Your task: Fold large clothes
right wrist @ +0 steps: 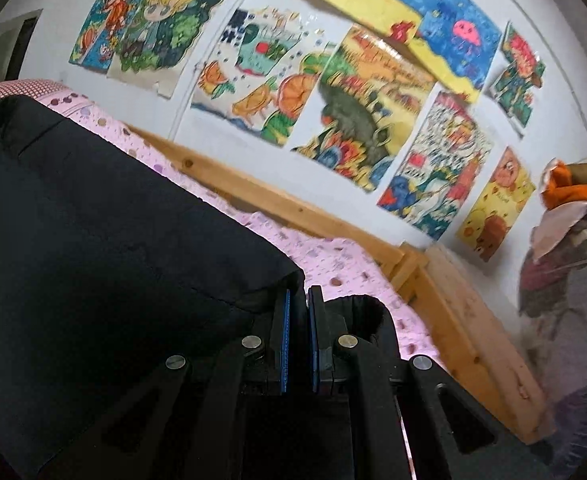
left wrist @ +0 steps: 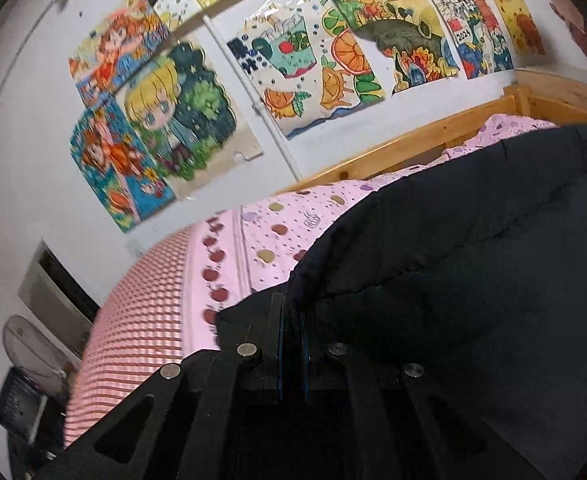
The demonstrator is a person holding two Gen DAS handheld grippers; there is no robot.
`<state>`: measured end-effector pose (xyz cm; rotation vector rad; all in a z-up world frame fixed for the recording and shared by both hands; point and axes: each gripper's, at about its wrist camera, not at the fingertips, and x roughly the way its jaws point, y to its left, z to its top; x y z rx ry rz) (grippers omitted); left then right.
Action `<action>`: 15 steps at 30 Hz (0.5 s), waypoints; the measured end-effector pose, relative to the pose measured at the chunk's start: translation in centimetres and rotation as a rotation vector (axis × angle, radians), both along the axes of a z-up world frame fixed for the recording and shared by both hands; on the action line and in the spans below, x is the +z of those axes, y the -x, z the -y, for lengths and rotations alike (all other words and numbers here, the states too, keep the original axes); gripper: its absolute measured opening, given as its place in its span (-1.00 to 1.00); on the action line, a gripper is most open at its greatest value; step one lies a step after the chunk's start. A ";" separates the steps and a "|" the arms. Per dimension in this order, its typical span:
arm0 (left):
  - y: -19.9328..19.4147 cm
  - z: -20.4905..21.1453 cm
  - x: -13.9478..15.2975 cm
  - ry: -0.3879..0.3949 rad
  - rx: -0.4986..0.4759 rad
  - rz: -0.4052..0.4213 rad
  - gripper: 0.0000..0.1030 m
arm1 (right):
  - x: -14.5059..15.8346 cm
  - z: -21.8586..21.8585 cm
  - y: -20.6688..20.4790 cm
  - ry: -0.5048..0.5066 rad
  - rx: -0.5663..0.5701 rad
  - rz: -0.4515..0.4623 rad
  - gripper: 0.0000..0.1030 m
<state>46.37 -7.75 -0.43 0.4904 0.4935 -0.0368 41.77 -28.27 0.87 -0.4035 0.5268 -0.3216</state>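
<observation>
- A bedroom: a wooden bed [right wrist: 445,292] stands against a white wall [left wrist: 25,140] papered with bright children's drawings [left wrist: 305,76], and a large black coat [left wrist: 473,280] lies across its pink sheet [left wrist: 277,232].
- Nearest the left wrist camera, the left gripper [left wrist: 292,312] has its blue-padded fingers [left wrist: 280,344] pressed nearly together, pinching a quilted edge of the coat at its left corner.
- Nearest the right wrist camera, the right gripper [right wrist: 299,300] is likewise clamped tight on the coat's edge at its right corner, with a dark cuff-like opening bunched just beside the fingers.
- Between the two grips the coat spreads smooth and dark over the bed, covering most of the sheet.
- Beyond the coat's left edge, the sheet shows apple and dot prints, with a pink checked border [left wrist: 145,312] falling over the bed's side.
- Behind the sheet runs the pine rail of the bed, touching the wall.
- At far right in the right wrist view, a heap of mixed fabrics [right wrist: 573,264] with something orange on top stands near the bed's end.
</observation>
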 end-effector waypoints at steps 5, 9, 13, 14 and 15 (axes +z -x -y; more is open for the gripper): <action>0.2 -1.2 0.0 0.100 -0.047 -0.012 -0.83 | -0.2 0.7 0.7 -0.061 0.046 0.039 -0.81; 1.1 -2.5 1.2 0.182 -0.082 -0.006 -0.45 | 0.8 1.6 2.0 -0.117 0.073 0.072 -0.28; 3.8 -3.7 3.0 0.283 -0.092 0.075 0.90 | 2.5 2.0 5.1 -0.154 0.123 0.165 0.52; 4.4 -3.8 3.2 0.294 -0.095 0.076 0.90 | 2.8 2.1 5.6 -0.164 0.133 0.161 0.52; 5.0 -3.7 3.2 0.303 -0.110 0.059 0.90 | 3.1 2.0 6.4 -0.181 0.146 0.151 0.52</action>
